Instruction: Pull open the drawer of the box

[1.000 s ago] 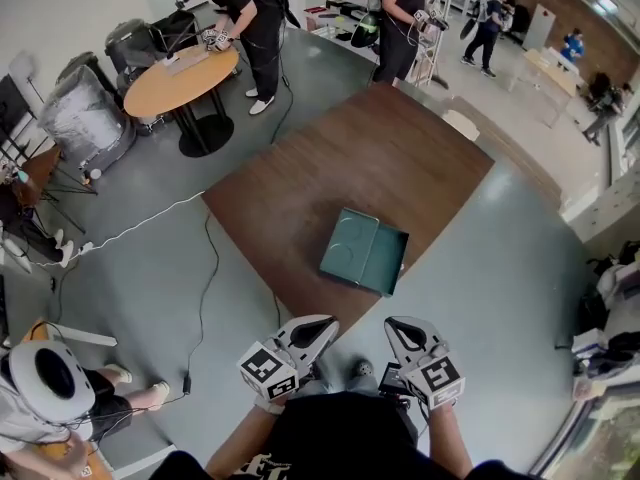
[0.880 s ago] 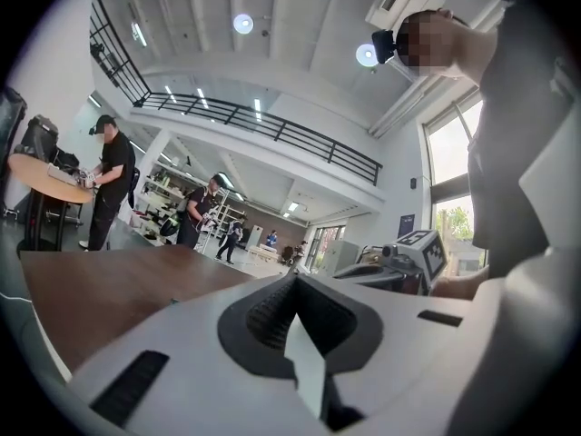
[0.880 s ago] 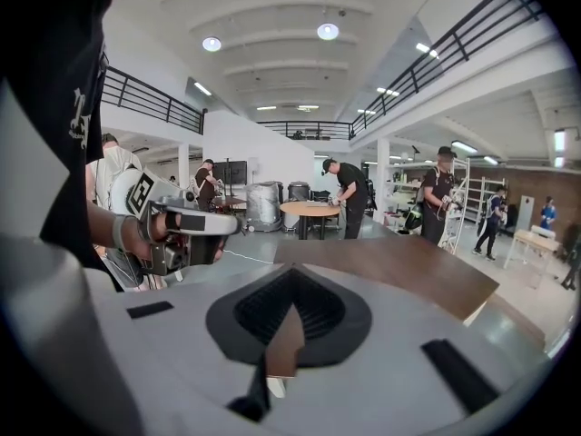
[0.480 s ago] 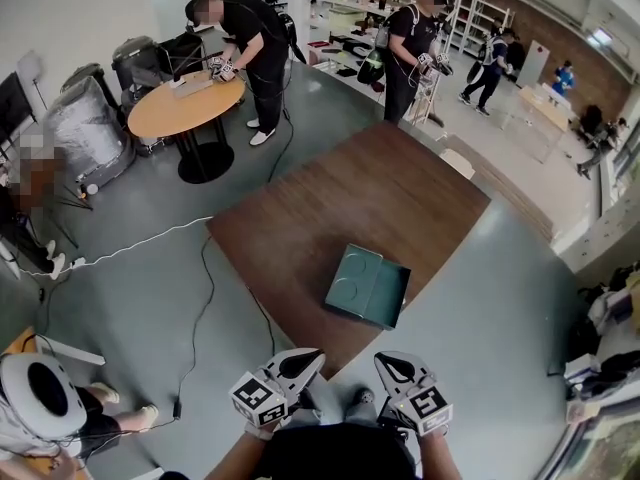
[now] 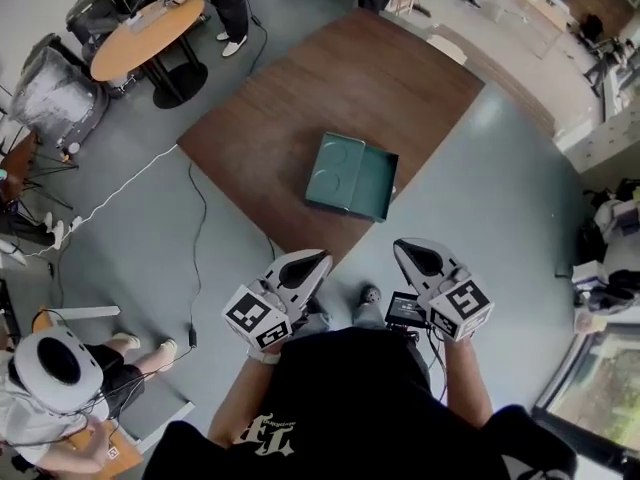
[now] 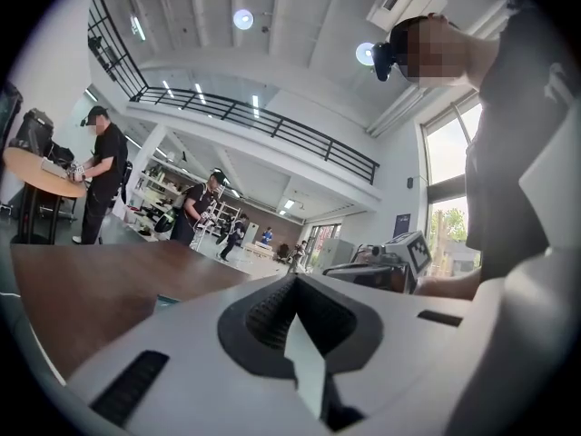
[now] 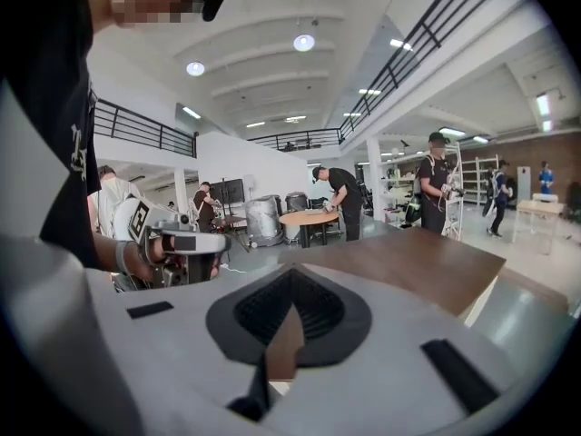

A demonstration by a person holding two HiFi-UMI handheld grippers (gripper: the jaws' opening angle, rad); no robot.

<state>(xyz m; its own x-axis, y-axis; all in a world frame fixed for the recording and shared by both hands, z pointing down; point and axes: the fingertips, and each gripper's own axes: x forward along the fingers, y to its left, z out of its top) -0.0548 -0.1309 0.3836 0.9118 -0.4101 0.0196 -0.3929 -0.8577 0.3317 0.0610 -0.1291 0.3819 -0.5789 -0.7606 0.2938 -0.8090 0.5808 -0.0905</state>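
The box (image 5: 350,174) lay on the desk (image 5: 300,98), close to the desk's near corner. Both grippers were over the floor (image 5: 490,198) short of that corner, well apart from the box: the left gripper (image 5: 312,260) to the left and the right gripper (image 5: 410,252) beside it to the right, both pointing toward the desk. A cable (image 5: 197,258) ran along the floor left of the desk. A round table (image 5: 140,38) stood beyond the desk's far left side. A seated person (image 5: 55,388) was at the near left.
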